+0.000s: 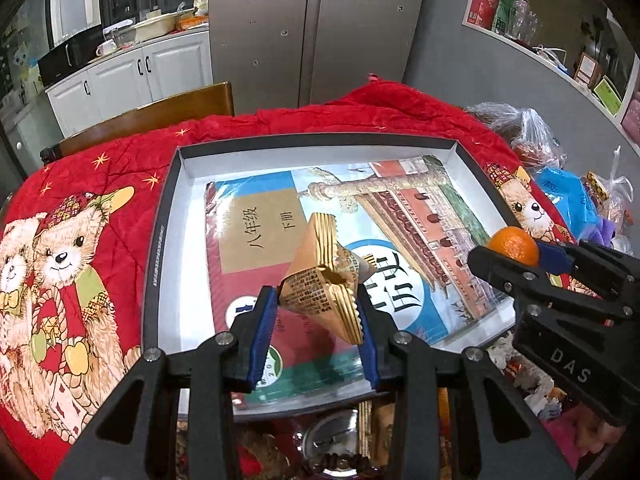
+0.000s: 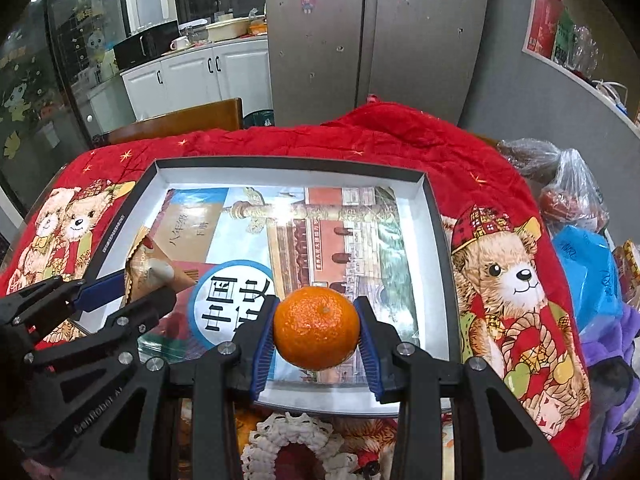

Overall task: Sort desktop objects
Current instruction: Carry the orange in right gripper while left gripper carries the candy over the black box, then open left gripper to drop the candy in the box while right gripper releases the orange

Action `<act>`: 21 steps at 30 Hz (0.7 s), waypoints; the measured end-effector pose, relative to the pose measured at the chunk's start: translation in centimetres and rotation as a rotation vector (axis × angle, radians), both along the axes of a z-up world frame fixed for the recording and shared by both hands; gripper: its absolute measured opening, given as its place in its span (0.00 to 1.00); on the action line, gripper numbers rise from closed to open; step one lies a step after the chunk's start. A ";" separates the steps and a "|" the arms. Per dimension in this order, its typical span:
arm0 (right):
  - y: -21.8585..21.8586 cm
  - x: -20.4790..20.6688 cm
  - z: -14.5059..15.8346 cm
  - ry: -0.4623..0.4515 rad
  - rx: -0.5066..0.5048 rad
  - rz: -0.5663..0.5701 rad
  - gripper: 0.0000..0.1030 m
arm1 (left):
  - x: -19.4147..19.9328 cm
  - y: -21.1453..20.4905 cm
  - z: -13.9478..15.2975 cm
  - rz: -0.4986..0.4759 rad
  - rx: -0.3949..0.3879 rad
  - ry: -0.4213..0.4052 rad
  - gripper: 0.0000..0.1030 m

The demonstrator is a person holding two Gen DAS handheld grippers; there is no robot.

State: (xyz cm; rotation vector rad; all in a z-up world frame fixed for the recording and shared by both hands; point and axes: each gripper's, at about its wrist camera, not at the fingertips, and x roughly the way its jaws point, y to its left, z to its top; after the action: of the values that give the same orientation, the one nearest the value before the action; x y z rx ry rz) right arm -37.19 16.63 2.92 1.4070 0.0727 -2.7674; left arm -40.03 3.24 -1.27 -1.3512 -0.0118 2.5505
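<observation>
My left gripper (image 1: pixel 316 308) is shut on a gold snack packet (image 1: pixel 320 276), held above the near part of a shallow black box (image 1: pixel 160 216). A textbook (image 1: pixel 248 240) lies flat inside that box. My right gripper (image 2: pixel 316 330) is shut on an orange mandarin (image 2: pixel 316 328), also over the box's (image 2: pixel 444 248) near edge and the textbook (image 2: pixel 332 232). In the left wrist view the right gripper (image 1: pixel 516 254) comes in from the right with the mandarin (image 1: pixel 514 243). The right wrist view shows the left gripper (image 2: pixel 132 286) at the left, holding the packet (image 2: pixel 148 268).
The box rests on a red bear-print quilt (image 2: pixel 500 272) covering the table. Plastic bags (image 2: pixel 576 196) and a blue bag (image 2: pixel 592 276) crowd the right side. A wooden chair back (image 1: pixel 160 108) stands behind the table. A crocheted item (image 2: pixel 296 436) lies at the near edge.
</observation>
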 end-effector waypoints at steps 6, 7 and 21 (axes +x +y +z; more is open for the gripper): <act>0.0 -0.1 -0.6 -0.007 0.023 -0.010 0.37 | -0.4 -0.5 -0.6 0.008 0.001 -0.023 0.37; 0.0 -0.2 -0.7 -0.012 0.018 -0.010 0.37 | -0.4 -0.4 -0.7 0.006 -0.005 -0.023 0.37; -0.1 -0.3 -1.4 -0.031 0.028 -0.010 0.38 | -0.4 -0.2 -1.1 -0.001 -0.023 -0.033 0.39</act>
State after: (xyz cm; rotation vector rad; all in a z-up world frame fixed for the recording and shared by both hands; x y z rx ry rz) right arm -37.47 16.57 1.47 1.4611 0.1040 -2.7623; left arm -40.45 3.06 -2.34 -1.4009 0.0116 2.5347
